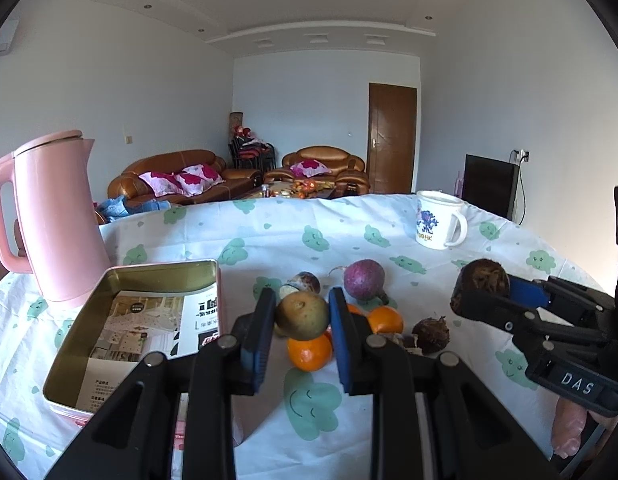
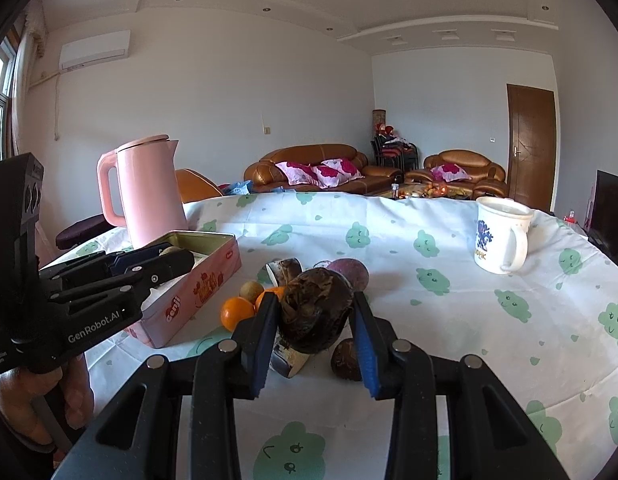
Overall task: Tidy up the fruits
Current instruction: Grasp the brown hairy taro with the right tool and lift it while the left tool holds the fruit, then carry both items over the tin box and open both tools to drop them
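Observation:
My left gripper (image 1: 301, 320) is shut on a small tan-green round fruit (image 1: 302, 315), held above the fruit pile, just right of the open pink tin (image 1: 165, 270). My right gripper (image 2: 315, 320) is shut on a dark brown rough fruit (image 2: 315, 312), lifted above the table; it shows at the right of the left wrist view (image 1: 485, 280). On the cloth lie oranges (image 1: 309, 354), a purple fruit (image 1: 364, 280), and smaller brown fruits (image 1: 431, 334). In the right wrist view the left gripper (image 2: 173, 258) hovers over the tin (image 2: 197, 292).
A pink kettle (image 1: 55, 216) stands left behind the tin. A white mug (image 1: 439, 220) stands at the far right of the table. The tin holds printed leaflets (image 1: 149, 320). The round table wears a white cloth with green clouds (image 1: 309, 400).

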{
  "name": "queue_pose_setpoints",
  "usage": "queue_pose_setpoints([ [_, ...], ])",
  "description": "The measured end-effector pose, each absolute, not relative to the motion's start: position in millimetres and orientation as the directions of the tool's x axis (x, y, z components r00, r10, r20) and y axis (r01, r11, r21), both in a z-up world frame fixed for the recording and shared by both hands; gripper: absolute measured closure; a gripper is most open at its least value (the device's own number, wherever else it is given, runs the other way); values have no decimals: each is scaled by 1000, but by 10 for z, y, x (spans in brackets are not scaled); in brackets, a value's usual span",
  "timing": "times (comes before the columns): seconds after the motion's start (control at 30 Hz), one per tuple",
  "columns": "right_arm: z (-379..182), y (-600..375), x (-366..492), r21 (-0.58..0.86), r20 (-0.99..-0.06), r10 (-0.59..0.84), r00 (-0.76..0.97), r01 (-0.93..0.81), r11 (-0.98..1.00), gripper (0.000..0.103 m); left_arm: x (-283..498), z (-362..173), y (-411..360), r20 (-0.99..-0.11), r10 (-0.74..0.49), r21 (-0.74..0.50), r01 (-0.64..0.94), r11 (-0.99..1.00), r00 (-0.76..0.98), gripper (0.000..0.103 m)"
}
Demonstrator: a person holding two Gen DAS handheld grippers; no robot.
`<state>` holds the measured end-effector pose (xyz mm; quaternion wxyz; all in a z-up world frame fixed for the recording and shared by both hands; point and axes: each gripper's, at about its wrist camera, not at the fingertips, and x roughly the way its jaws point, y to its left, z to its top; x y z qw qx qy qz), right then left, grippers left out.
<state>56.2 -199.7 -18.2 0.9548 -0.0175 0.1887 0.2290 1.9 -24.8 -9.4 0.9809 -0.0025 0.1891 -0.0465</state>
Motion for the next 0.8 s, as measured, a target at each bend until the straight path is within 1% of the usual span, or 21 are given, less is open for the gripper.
queue_pose_setpoints([
  [0.43, -107, -1964, 523, 17, -321, 423, 847, -441, 897, 65, -38, -56, -246, -326, -50, 4, 54, 999, 944, 75],
  [0.63, -75, -1876, 624, 34, -341, 448, 826, -465, 884, 65, 1, -47, -113, -339, -10, 8, 13, 1000, 941, 75],
  [0.8, 0, -1690, 696, 22, -352, 482, 802, -508, 861, 65, 69, -31, 78, -372, 46, 13, -44, 999, 927, 75],
])
